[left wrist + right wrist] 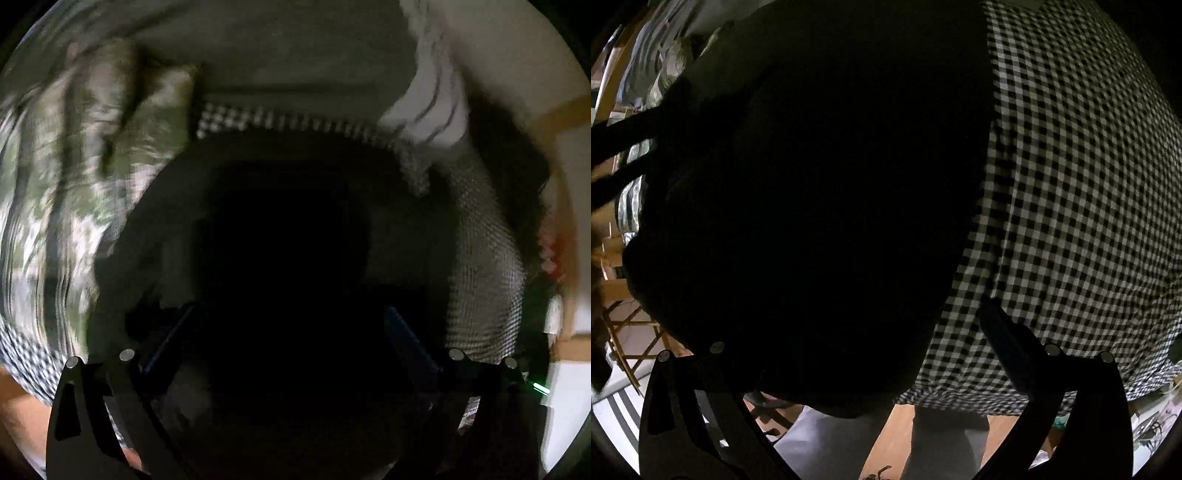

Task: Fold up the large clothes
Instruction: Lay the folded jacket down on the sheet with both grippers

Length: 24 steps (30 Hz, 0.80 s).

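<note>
A dark garment [812, 184] fills the space ahead of both grippers, left [291, 325] and right [849, 325], fingers spread, over checked cloth [1071, 184]; neither visibly grips.

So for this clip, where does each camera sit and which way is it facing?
Left wrist: on the left gripper, facing along its fingers into a dark garment; checked cloth beyond, blurred bedding left.
Right wrist: on the right gripper, tilted down past the garment and checked cloth to the person's legs.
Shared: both see the dark garment and checked cloth.
</note>
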{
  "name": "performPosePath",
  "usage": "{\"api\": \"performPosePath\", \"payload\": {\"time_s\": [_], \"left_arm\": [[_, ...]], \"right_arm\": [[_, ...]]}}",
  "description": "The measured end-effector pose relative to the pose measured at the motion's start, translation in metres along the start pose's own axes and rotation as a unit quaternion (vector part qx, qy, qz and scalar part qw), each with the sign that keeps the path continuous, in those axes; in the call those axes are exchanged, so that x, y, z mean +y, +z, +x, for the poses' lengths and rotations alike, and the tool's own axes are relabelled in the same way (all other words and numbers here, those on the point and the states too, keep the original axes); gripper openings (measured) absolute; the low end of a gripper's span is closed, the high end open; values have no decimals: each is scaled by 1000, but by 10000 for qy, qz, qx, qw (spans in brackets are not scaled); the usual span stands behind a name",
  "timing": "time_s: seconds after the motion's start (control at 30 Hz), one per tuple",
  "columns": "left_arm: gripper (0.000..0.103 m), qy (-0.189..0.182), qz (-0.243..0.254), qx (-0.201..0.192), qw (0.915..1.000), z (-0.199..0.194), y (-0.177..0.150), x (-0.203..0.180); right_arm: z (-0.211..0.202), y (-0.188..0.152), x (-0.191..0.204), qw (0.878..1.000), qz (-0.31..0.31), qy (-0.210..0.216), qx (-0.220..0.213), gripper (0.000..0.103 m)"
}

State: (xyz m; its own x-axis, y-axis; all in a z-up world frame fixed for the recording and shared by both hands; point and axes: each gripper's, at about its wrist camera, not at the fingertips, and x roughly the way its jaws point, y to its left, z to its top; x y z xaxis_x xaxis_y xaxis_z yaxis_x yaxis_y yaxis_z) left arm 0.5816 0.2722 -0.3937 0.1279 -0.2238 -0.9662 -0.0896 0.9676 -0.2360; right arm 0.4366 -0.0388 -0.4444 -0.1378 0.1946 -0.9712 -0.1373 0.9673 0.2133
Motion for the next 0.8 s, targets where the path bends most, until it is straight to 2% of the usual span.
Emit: {"api": "performPosePath", "payload": {"time_s": [0.07,0.17,0.33,0.4,0.43,0.53,0.6,0.7,0.77,0.8], "left_arm": [[98,167,111,139,9997,19,6,2],[99,12,-86,301,9995,36,18,17],[99,-106,-356,413,9985,49,28,25],[99,40,-305,430,9986,44,28,16],[98,150,-197,314,9992,33,25,9],[98,170,225,-208,9994,-13,6,-10],[98,-18,460,-396,9982,-41,-18,-20],[98,16,837,-110,9964,-39,-49,-33],[98,266,1121,-10,9933,-27,-68,-38],[98,390,1259,61,9913,-18,-77,-38]], "right_arm": [[4,-11,-5,9997,62,214,75,100],[12,-17,2,9993,14,360,55,100],[28,-15,34,9996,-18,275,-80,100],[28,-10,40,9998,-8,193,-83,100],[28,-14,50,9998,-50,76,-150,100],[11,-23,57,9994,-161,11,-310,100],[0,-26,61,9991,-192,90,-372,100],[-13,-30,62,9985,-113,88,-531,100],[-18,-17,48,9973,67,-52,-731,100],[-23,-16,19,9967,88,-94,-807,100]]}}
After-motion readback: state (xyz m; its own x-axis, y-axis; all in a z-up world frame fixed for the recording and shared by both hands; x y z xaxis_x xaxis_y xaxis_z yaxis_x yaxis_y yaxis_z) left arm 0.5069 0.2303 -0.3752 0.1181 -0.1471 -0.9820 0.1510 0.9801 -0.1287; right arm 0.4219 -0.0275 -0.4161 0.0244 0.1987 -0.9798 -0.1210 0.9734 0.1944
